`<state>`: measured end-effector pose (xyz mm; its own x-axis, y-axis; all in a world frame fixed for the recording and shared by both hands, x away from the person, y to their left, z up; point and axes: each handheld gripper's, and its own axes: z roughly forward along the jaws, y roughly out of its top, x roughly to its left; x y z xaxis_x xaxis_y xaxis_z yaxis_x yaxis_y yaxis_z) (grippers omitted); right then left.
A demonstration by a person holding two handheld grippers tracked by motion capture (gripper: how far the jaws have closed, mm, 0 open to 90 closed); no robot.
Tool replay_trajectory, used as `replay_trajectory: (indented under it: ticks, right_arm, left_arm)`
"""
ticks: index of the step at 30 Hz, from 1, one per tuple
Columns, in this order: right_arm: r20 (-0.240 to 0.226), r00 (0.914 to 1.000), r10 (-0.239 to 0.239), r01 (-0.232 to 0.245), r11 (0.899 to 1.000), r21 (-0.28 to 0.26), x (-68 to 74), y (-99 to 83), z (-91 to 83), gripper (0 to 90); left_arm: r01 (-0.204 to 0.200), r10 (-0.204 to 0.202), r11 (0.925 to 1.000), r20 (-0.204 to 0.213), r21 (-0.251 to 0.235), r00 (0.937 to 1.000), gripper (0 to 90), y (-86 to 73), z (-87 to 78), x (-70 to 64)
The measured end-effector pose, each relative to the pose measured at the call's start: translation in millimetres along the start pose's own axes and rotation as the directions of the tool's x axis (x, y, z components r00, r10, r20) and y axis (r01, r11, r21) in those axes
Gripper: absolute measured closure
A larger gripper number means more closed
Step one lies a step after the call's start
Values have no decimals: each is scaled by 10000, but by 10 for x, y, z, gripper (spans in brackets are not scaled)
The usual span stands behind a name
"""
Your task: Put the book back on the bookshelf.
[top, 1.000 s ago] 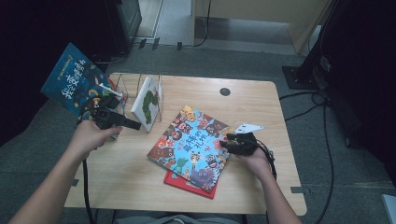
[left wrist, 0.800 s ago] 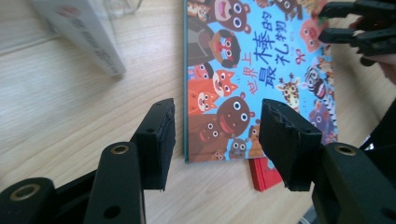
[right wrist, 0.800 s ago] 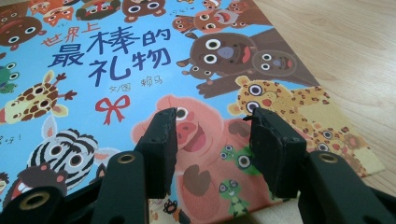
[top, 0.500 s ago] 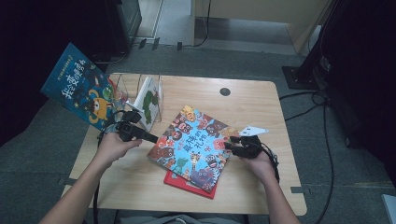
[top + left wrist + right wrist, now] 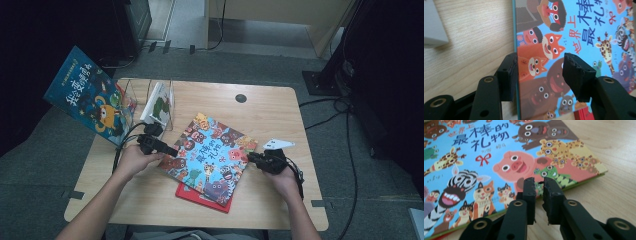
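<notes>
A picture book with cartoon animals on a blue cover (image 5: pixel 212 150) lies slanted in the middle of the wooden table (image 5: pixel 272 117), on top of a red book (image 5: pixel 197 194). My left gripper (image 5: pixel 175 150) is open at the book's left edge. In the left gripper view (image 5: pixel 540 60) one jaw is on the table side of the edge and the other is over the cover (image 5: pixel 584 32). My right gripper (image 5: pixel 250 156) is at the book's right edge. In the right gripper view (image 5: pixel 539 182) its jaws stand almost together with nothing between them, just above the cover's edge (image 5: pixel 486 157).
A clear wire rack (image 5: pixel 167 112) at the table's back left holds a white and green book (image 5: pixel 160 102). A large blue book (image 5: pixel 87 95) leans out past the table's left edge. A round cable hole (image 5: pixel 241 98) is near the back edge. Cables run on the floor at right.
My left gripper has moved from the rack down and to the right, to the animal book's left edge. The right gripper has stayed at the book's right edge.
</notes>
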<state>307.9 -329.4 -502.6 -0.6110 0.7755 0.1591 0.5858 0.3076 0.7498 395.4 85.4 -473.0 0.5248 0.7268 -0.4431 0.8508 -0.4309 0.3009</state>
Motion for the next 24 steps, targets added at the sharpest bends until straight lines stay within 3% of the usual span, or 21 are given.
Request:
replay_trajectory:
  ticks: [4, 6, 11, 16, 24]
  right_arm:
    - [-75, 10000, 4, -3, 9999, 155, -12, -37, -19, 861]
    - [-138, 9999, 69, -67, 9998, 184, -18, -47, -21, 863]
    - [-145, 9998, 114, -110, 9996, 260, -27, -57, -17, 868]
    - [-323, 9981, 515, -507, 9984, 269, -90, -75, -36, 865]
    - [-293, 9968, 740, -735, 9971, 175, -169, -91, -56, 865]
  left_arm:
    - [-65, 63, 9999, -162, -135, 9998, 480, -10, 6, -19]
    - [150, -154, 9994, -117, -311, 9998, 481, -37, 5, -17]
    - [344, -331, 9989, 387, -330, 9987, 497, -128, 11, -38]
    - [437, -412, 9977, 481, -509, 9980, 484, -225, 29, -110]
    - [474, -429, 9969, 717, -622, 9965, 476, -361, 62, -220]
